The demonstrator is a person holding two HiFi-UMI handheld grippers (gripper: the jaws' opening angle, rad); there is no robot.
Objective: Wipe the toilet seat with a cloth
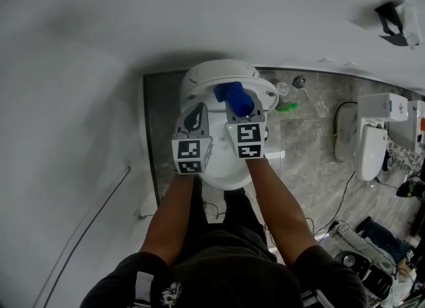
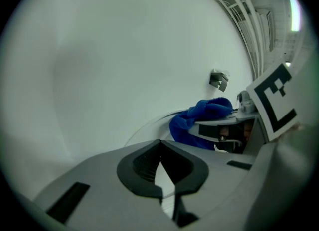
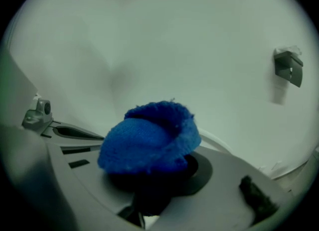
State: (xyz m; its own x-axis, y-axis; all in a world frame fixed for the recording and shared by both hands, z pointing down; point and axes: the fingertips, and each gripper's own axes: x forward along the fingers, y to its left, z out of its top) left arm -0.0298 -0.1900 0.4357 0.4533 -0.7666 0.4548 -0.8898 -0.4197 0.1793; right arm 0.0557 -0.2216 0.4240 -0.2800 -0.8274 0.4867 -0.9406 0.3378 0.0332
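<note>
Left hand-held gripper [image 2: 160, 148]: jaws together, empty.
Right hand-held gripper [image 1: 242, 115]: clamped on blue cloth [image 3: 147, 140], tips buried.
Toilet [image 1: 199, 77]: front hidden under arms.

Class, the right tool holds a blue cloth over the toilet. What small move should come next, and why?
Probably lower the right tool until the blue cloth presses on the toilet: the cloth is gripped but seems to hang just above the white surface, so no wiping can start.
</note>
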